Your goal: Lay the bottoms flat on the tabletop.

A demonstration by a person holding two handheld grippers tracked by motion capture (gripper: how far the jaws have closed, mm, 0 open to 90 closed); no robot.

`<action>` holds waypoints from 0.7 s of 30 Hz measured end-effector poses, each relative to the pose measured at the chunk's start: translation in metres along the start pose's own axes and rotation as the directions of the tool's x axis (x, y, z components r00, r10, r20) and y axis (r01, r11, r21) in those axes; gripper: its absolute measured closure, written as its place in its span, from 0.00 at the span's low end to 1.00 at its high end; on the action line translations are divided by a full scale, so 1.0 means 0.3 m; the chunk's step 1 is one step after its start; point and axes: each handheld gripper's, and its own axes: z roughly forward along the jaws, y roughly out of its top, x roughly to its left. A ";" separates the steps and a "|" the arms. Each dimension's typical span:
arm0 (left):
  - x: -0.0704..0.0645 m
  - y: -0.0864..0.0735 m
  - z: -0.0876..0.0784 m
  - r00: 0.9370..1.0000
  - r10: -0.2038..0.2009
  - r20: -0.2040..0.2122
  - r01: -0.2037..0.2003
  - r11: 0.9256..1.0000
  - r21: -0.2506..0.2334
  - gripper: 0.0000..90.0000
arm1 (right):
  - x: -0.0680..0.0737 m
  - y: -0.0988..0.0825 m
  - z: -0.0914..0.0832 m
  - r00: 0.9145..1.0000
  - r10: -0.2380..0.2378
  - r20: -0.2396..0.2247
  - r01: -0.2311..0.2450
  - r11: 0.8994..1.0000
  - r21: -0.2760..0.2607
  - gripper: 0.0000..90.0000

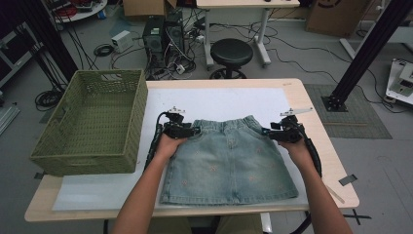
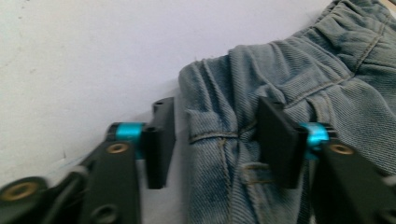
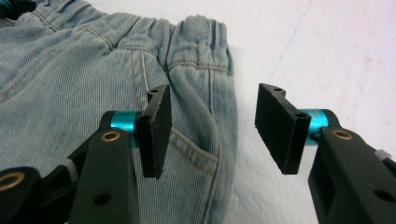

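Observation:
A light-blue denim skirt [image 1: 229, 161] lies flat on the white sheet [image 1: 219, 100], waistband toward the far side. My left gripper [image 1: 197, 130] is at the waistband's left corner. In the left gripper view its jaws [image 2: 217, 135] straddle bunched denim [image 2: 327, 70]; one pad rests against the fabric, the other stands just clear of it, so it is open. My right gripper [image 1: 265, 131] is at the skirt's right edge. Its jaws [image 3: 212, 126] stand open, one over the denim [image 3: 70, 70] near a pocket, the other over the sheet.
A green woven basket [image 1: 83, 163] stands at the table's left end, overhanging the edge. The wooden table [image 1: 316, 112] shows bare rim on the right. Behind it are a black stool [image 1: 231, 51], computer towers [image 1: 160, 34] and floor cables.

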 end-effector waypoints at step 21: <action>-0.084 -0.001 -0.034 0.988 0.016 -0.154 -0.043 0.984 -0.171 0.80 | 0.050 0.102 0.179 0.958 -0.073 0.276 0.031 0.987 0.155 0.90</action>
